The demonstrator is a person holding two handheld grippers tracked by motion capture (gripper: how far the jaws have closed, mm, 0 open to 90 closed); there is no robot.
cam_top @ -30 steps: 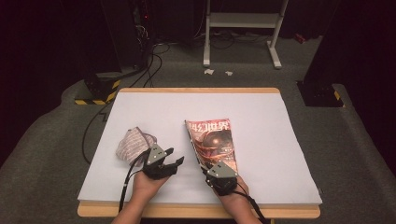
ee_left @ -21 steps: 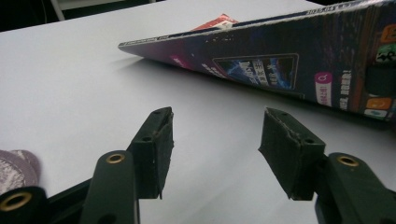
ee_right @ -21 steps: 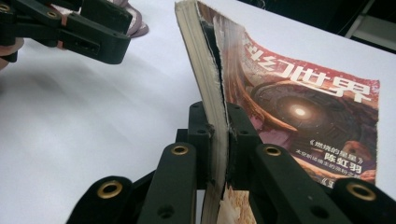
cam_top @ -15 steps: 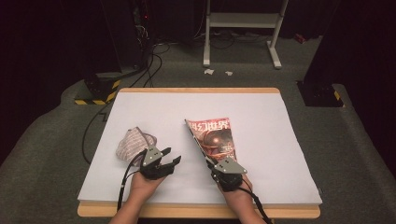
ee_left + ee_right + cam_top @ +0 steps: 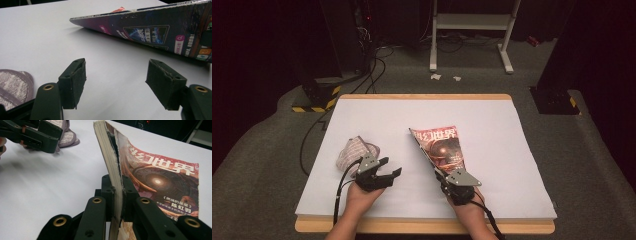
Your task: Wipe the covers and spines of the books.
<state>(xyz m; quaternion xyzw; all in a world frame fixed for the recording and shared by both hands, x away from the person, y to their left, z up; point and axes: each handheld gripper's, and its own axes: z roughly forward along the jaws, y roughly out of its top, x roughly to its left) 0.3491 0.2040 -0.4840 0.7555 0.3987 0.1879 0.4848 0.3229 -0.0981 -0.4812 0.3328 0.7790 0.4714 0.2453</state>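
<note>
At the near edge of a white table, two forearms come in from below, each hand holding a black two-jaw gripper. The right gripper is clamped tight on the near edge of a magazine, lifting its left page edge so it stands tilted above the table while the other side rests on the surface. In the right gripper view the cream page block runs up between the jaws, and the reddish cover shows large white Chinese characters reading 幻世界, a glowing sphere, and smaller lines including 陈虹羽. The left gripper sits to the left of the magazine, jaws spread wide and holding nothing, angled toward it. Its own view looks along the table at the magazine's dark back cover, which carries small printed panels too small to read. Just beyond the left gripper lies a crumpled striped cloth, touching the table. Beyond the table are a grey floor, cables and a white metal stand.
</note>
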